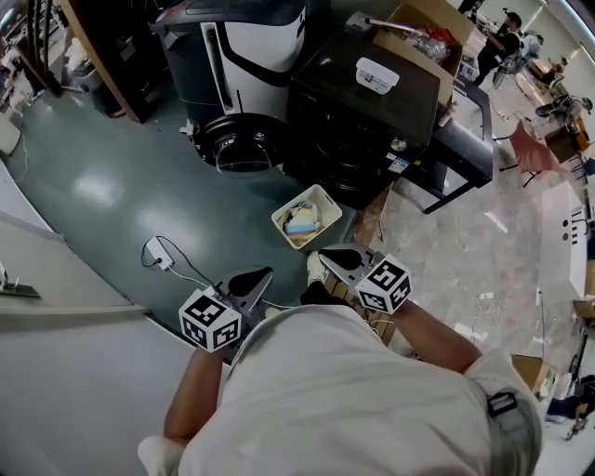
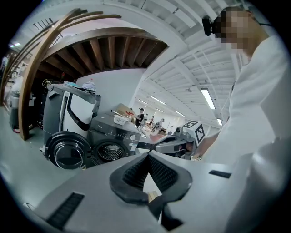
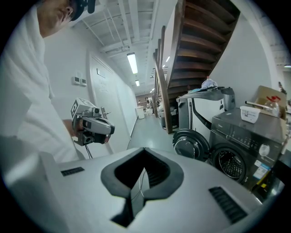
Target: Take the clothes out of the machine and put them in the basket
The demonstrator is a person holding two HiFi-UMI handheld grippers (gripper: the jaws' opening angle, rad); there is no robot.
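Note:
A dark front-loading washing machine [image 1: 363,112] stands ahead, its round door [image 1: 244,141] swung open to the left. In front of it on the floor sits a cream basket [image 1: 282,218] with pale, colourful clothes [image 1: 302,221] inside. I hold both grippers close to my body, short of the basket. My left gripper [image 1: 253,279] is shut and empty, and so is my right gripper [image 1: 333,257]. The left gripper view shows its closed jaws [image 2: 148,154] aimed at the machine's drum opening [image 2: 109,152]. In the right gripper view the closed jaws [image 3: 144,149] have the drum [image 3: 227,164] at the right.
A white-and-black appliance [image 1: 251,46] stands left of the washer, with a cardboard box [image 1: 428,28] on the washer's top. A white cable with a plug [image 1: 160,256] lies on the green floor. A white wall [image 1: 56,307] runs along my left. People stand far off [image 1: 507,37].

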